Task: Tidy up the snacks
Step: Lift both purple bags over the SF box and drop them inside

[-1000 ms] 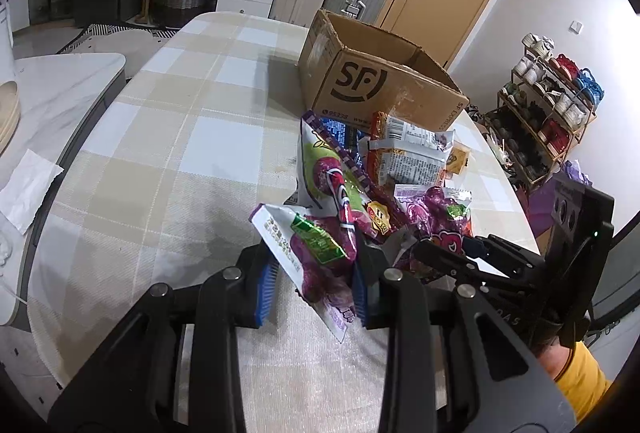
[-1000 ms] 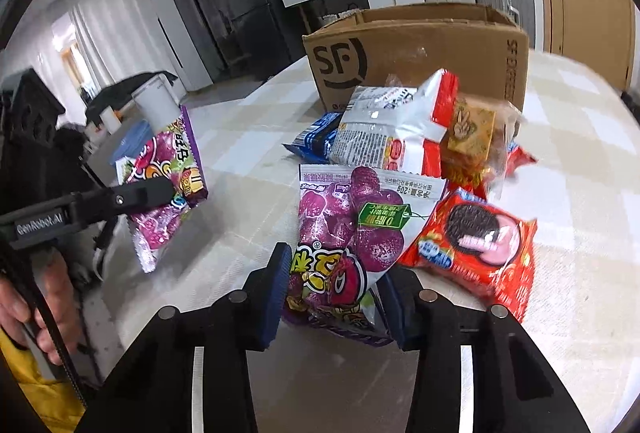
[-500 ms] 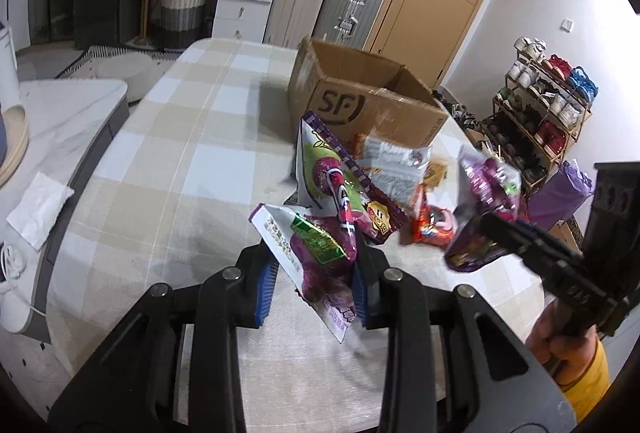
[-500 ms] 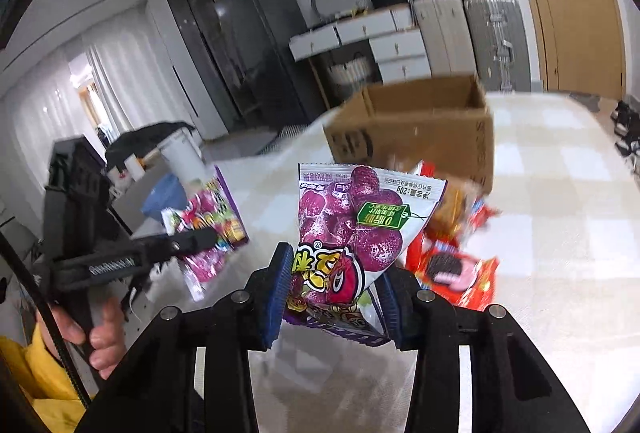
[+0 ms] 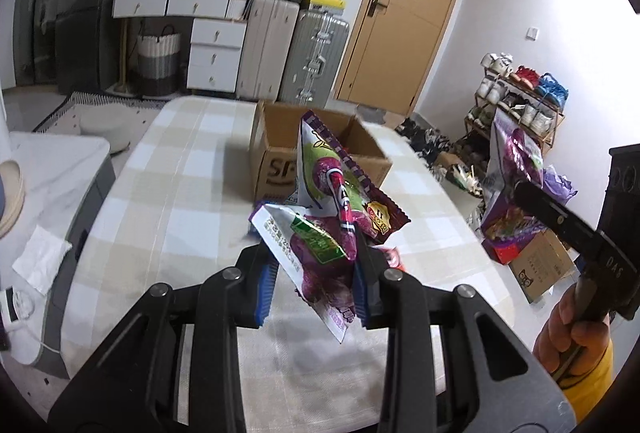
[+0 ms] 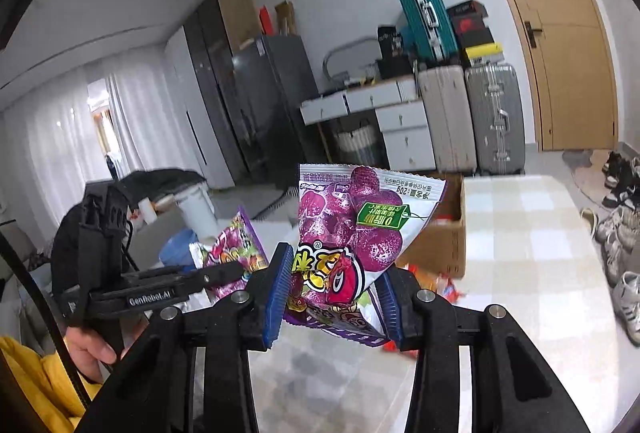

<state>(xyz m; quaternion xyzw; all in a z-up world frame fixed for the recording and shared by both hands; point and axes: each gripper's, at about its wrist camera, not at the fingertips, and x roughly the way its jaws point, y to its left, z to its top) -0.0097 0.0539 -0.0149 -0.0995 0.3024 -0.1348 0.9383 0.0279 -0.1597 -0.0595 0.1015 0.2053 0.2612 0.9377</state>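
- The left gripper (image 5: 316, 283), at the lower middle of the left wrist view, has its blue-padded jaws pinched tight on crinkly purple-and-white snack packets (image 5: 320, 233). There look to be two of them, one white-edged with a green label and one taller with a zigzag purple border, though the overlap makes the count hard to be sure of.
- The right gripper (image 6: 334, 291), at the lower middle of its own view, is closed on a single glossy purple grape-printed snack bag (image 6: 352, 229), pads pressing both sides of its lower half while the top stands up free.
- Both loads hang in the air above the checked beige-and-white tablecloth (image 5: 168, 193), clear of it.
- The open brown cardboard box with the printed logo (image 5: 280, 153) sits at the centre of the left view, beyond the held packets, flaps up.
- A few red-wrapped snacks (image 6: 432, 285) lie on the cloth just in front of the box.
- The step in hand, as I judge it, is the carry: packets picked up, not yet over the box.
- Next calls for bringing each gripper over the box mouth, one at a time so they do not crowd, then opening the jaws so the bags drop inside, not onto the flaps.
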